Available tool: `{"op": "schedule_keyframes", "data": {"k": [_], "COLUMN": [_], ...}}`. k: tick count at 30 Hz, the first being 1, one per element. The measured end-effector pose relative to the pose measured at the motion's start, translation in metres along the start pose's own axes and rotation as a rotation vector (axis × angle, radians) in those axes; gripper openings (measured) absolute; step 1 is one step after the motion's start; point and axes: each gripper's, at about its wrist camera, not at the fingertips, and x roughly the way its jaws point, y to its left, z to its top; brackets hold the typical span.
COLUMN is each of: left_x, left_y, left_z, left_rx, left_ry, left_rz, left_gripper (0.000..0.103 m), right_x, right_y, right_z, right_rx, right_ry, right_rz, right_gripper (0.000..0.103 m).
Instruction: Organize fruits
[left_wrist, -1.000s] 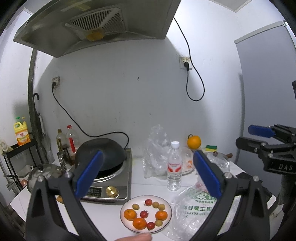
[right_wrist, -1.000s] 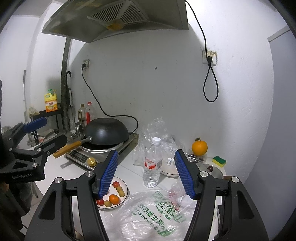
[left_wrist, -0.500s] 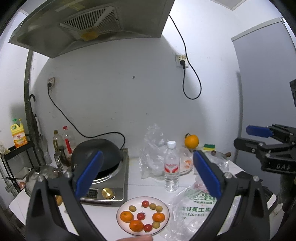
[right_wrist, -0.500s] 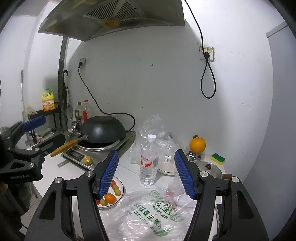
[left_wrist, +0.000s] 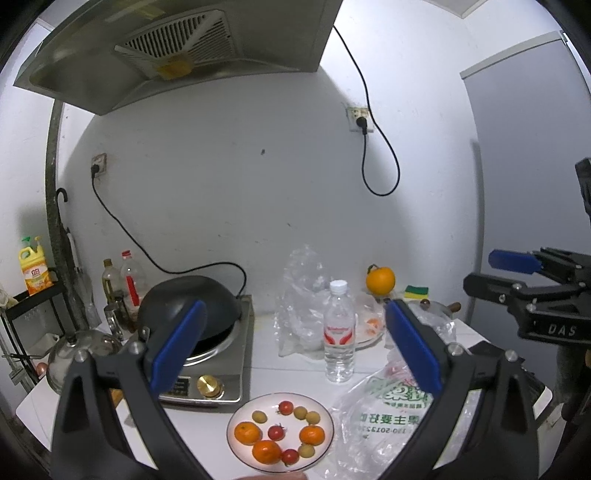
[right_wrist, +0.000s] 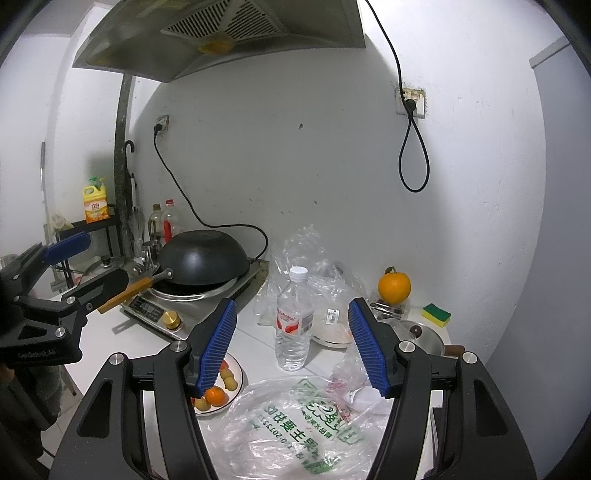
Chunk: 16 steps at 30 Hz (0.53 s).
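Nothing on the counter had shifted since the earlier frame; only the framing drifted a little, with the plate (left_wrist: 281, 432) sitting slightly further left and lower in the left wrist view than before. Both tongs held about the same spot and the same gap.

Left gripper (left_wrist: 291, 347) was wide open with nothing between its blue pads (left_wrist: 177, 343), hanging above the counter and aimed at the back wall. Right gripper (right_wrist: 291, 343) was also open, at a moderate gap, empty; the water bottle (right_wrist: 294, 319) showed between its fingers but stood well behind them on the counter, not touched.

Fruits were on the clear plate at the front edge of the white counter (left_wrist: 288, 365): three small oranges (left_wrist: 247, 432), three cherry tomatoes (left_wrist: 276, 432) and four small yellowish round fruits (left_wrist: 312, 417), loosely in a ring. Plate sat just in front of the induction cooker (left_wrist: 218, 369), which carried a black wok (left_wrist: 192, 306), and just left of a flat plastic bag with green print (left_wrist: 384, 417).

One large orange (left_wrist: 380, 279) sat apart at the back by the wall, raised on something I couldn't make out, near a yellow-green sponge (left_wrist: 417, 291). Crumpled clear bag (left_wrist: 303, 295) stood behind the bottle. More orange pieces showed on a dish (left_wrist: 369, 328) under plastic, too blurred to identify.
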Motion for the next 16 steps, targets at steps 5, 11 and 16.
{"op": "schedule_keyframes", "data": {"k": [5, 11, 16], "left_x": [0.0002, 0.0027, 0.0015], "left_y": [0.0001, 0.0017, 0.0067], "left_z": [-0.0001, 0.0017, 0.0043], "left_rx": [-0.001, -0.002, 0.002], "left_ry": [0.000, 0.001, -0.021], "left_rz": [-0.001, -0.018, -0.026], "left_gripper": [0.099, 0.099, 0.099], "right_x": [-0.0003, -0.0007, -0.0009], "right_y": [0.0012, 0.0025, 0.0051], "right_z": [-0.0003, 0.0007, 0.0036], "right_rx": [-0.005, -0.013, -0.010], "right_ry": [0.000, 0.004, -0.006], "right_rz": [0.002, -0.001, -0.004], "right_gripper": [0.066, 0.066, 0.066]}}
